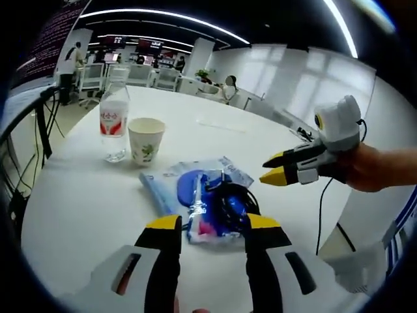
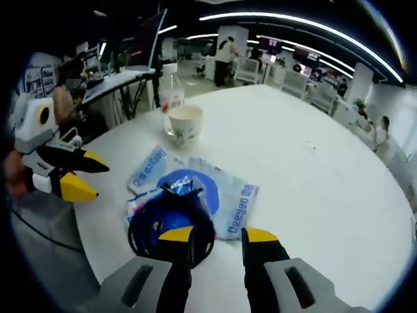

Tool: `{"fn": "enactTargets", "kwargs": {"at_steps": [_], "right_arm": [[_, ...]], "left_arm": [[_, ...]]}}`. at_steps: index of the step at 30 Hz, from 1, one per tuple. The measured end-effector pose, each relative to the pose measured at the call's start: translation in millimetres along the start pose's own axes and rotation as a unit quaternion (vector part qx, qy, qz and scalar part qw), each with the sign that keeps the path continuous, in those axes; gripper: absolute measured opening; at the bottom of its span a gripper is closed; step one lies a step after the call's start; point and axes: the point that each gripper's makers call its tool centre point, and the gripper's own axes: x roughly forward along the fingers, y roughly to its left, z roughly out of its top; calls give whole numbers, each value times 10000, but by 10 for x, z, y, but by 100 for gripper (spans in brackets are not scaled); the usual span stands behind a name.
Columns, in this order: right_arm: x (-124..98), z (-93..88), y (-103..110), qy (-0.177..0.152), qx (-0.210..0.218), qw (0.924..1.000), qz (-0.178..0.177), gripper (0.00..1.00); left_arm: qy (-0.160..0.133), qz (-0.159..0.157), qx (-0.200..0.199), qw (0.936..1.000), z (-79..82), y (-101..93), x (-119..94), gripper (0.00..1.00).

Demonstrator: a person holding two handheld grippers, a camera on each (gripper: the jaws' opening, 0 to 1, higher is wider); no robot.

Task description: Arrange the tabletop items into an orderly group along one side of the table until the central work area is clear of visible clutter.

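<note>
A blue-and-white plastic bag [image 1: 195,189] lies flat on the white table [image 1: 85,195], with a coil of black cable [image 1: 233,201] on top of it. My left gripper [image 1: 213,223] is open just short of the bag's near edge, nothing between its jaws. My right gripper [image 1: 272,167] comes in from the right, held by a hand, its tips beside the bag. In the right gripper view the bag [image 2: 225,195] and cable [image 2: 146,228] lie right before my open right gripper [image 2: 217,235]; the left gripper [image 2: 91,177] is open at the left.
A paper cup [image 1: 146,139] and a water bottle [image 1: 114,120] with a red label stand together beyond the bag; cup [image 2: 186,122] and bottle [image 2: 171,91] are near the table edge. Desks, chairs and people fill the office behind.
</note>
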Motion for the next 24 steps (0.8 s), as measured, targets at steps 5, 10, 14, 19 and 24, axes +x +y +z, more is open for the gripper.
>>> {"fn": "enactTargets", "kwargs": {"at_steps": [5, 10, 14, 19, 24], "right_arm": [[-41, -178, 12, 73, 307, 9995, 7, 27], [18, -279, 23, 109, 560, 9984, 61, 27], [79, -305, 68, 125, 725, 9972, 108, 27], [153, -329, 97, 126, 894, 9958, 163, 26], [192, -345, 92, 129, 1027, 9944, 188, 26]], "left_arm": [[125, -94, -39, 9999, -43, -55, 92, 35], [265, -160, -50, 9995, -89, -96, 195, 33], [410, -215, -58, 9989, -116, -141, 280, 32], [543, -223, -84, 9982, -131, -158, 360, 30], [698, -208, -114, 9973, -206, -175, 437, 29]]}}
